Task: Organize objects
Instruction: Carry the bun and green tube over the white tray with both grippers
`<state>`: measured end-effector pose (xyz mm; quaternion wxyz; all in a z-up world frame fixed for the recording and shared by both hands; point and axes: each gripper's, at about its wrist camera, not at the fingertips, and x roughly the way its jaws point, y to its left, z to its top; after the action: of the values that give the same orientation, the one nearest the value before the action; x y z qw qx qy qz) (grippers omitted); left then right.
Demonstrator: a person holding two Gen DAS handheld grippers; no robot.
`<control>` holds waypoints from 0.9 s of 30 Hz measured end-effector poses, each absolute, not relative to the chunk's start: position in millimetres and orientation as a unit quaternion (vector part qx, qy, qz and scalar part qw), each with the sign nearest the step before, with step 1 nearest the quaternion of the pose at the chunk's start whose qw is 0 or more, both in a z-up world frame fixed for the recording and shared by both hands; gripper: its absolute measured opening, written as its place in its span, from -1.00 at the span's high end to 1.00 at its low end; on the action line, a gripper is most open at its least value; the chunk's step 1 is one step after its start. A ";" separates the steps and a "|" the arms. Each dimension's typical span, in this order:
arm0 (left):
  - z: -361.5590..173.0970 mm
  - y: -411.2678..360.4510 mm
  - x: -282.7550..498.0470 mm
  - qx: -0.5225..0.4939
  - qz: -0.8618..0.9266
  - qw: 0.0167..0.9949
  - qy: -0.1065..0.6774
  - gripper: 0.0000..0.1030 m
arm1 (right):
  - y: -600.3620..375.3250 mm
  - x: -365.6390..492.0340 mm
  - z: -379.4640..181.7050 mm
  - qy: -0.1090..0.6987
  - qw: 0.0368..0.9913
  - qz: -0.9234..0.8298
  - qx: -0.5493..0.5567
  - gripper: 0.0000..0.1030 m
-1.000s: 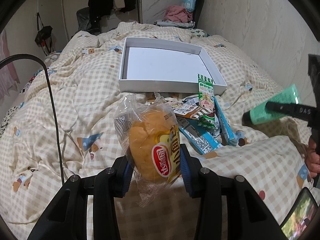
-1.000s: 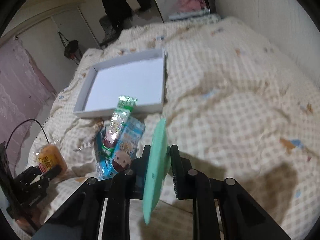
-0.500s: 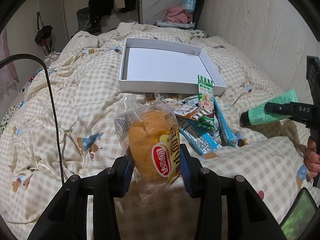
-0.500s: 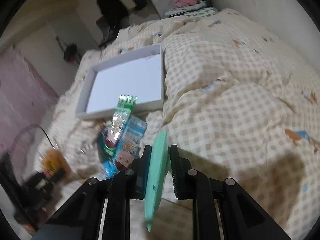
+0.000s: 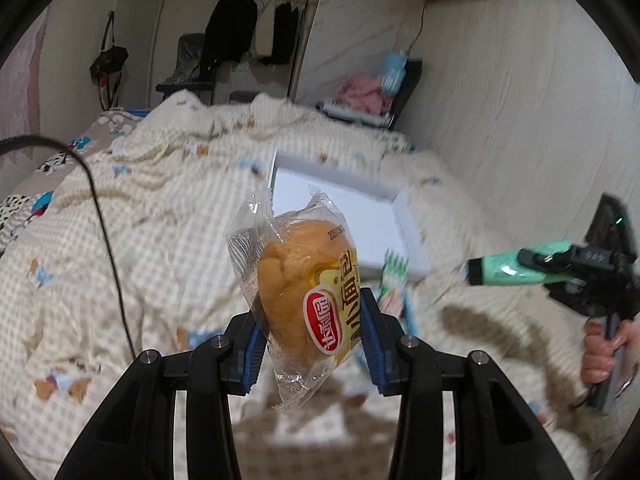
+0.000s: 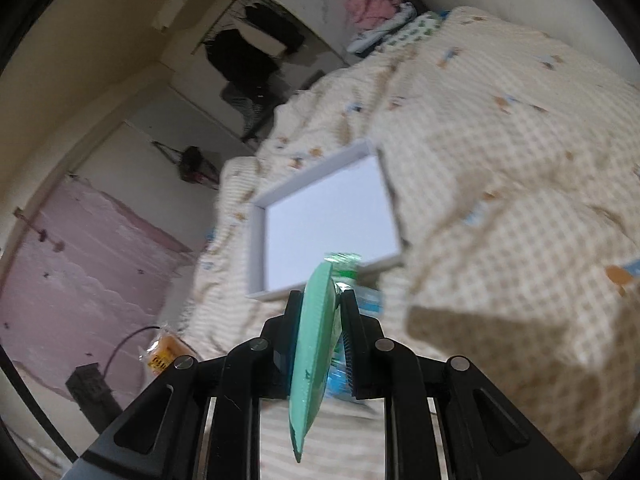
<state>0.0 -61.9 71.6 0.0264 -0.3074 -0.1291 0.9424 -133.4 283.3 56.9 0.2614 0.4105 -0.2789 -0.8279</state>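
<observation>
My left gripper (image 5: 310,322) is shut on a bread bun in a clear wrapper (image 5: 306,288), held upright above the checked quilt. My right gripper (image 6: 320,328) is shut on a flat green tube (image 6: 314,344), also visible at the right of the left wrist view as the green tube (image 5: 504,270) in the black gripper, held by a hand (image 5: 604,344). The white shallow box (image 5: 360,208) lies open on the bed beyond both, empty, seen too as the box (image 6: 320,220). A green striped snack packet (image 5: 394,276) lies just before the box.
The bed is covered by a cream checked quilt (image 5: 160,220). A black cable (image 5: 100,216) runs over its left side. Blue snack packets (image 6: 368,304) lie near the box's front wall. A wall (image 5: 520,100) borders the right. Clothes hang on a rack (image 5: 248,28) behind.
Both grippers have risen with their loads and tilted, so the box and the snack pile sit lower and farther off. The views are now blurred by the motion.
</observation>
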 end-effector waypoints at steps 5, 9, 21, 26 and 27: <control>115.5 -76.5 -17.7 -0.261 0.953 0.026 -0.150 0.11 | 264.1 -158.2 99.0 -0.293 0.301 -0.826 0.376 0.62; 146.0 -93.0 -43.9 -0.217 0.958 0.017 -0.189 0.11 | 249.1 -184.7 125.0 -0.306 0.313 -0.826 0.354 0.62; 126.4 -102.8 -104.8 -0.149 0.960 0.054 -0.229 0.11 | 249.4 -241.4 97.9 -0.386 0.308 -0.807 0.323 0.62; 83.5 -104.5 -123.3 -0.188 0.951 0.080 -0.233 0.11 | 244.2 -243.3 50.6 -0.348 0.291 -0.826 0.334 0.62; 76.1 -101.9 -129.9 -0.198 0.953 0.073 -0.218 0.11 | 241.4 -249.7 40.3 -0.343 0.290 -0.824 0.345 0.62</control>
<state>-129.9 -101.9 76.1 0.0730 -0.1983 -0.2185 0.9527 -249.7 241.4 40.3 0.2903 0.3446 -0.3427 -0.8244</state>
